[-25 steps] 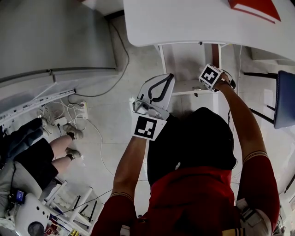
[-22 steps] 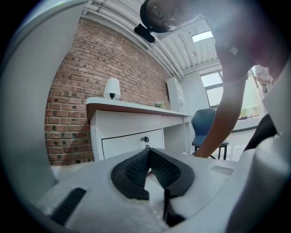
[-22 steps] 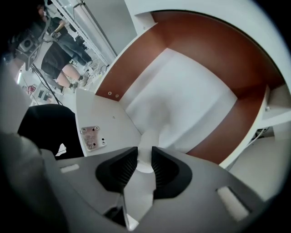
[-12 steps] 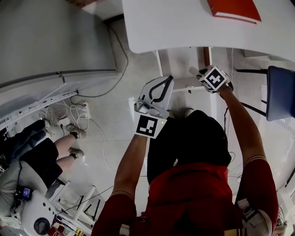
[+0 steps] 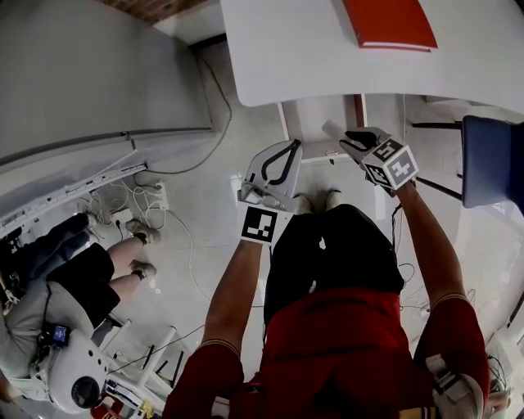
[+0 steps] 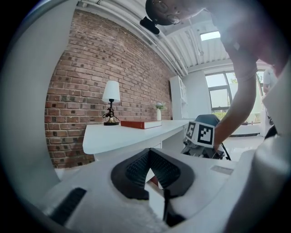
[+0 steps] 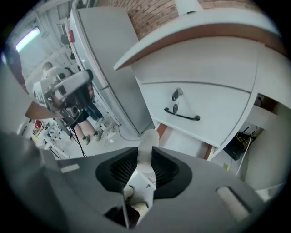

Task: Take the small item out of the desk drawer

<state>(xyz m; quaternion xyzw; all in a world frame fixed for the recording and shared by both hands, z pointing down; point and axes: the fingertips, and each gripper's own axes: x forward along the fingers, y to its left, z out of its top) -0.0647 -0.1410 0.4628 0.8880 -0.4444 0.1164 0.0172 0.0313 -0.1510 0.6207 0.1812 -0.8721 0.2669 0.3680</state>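
Head view shows the right gripper (image 5: 350,139) clamping the small white item (image 5: 331,130) just below the desk (image 5: 286,49) edge, with the left gripper (image 5: 292,147) nearer the person. Left gripper view reveals its jaws pinched together, empty. Right gripper view alone shows the drawer front (image 7: 195,113) under the desk, beyond the item.

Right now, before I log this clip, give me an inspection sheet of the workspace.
Surface: white desk, top mostly bare.
Job's things: small white item held in right tongs; drawer front, black handle, open or shut unclear.
Clutter: red book, lamp on desk.
Grippers: right tongs shut on the item; left tongs shut, empty.
Cables: power strip with leads on floor.
Surroundings: brick wall, blue chair, seated person.
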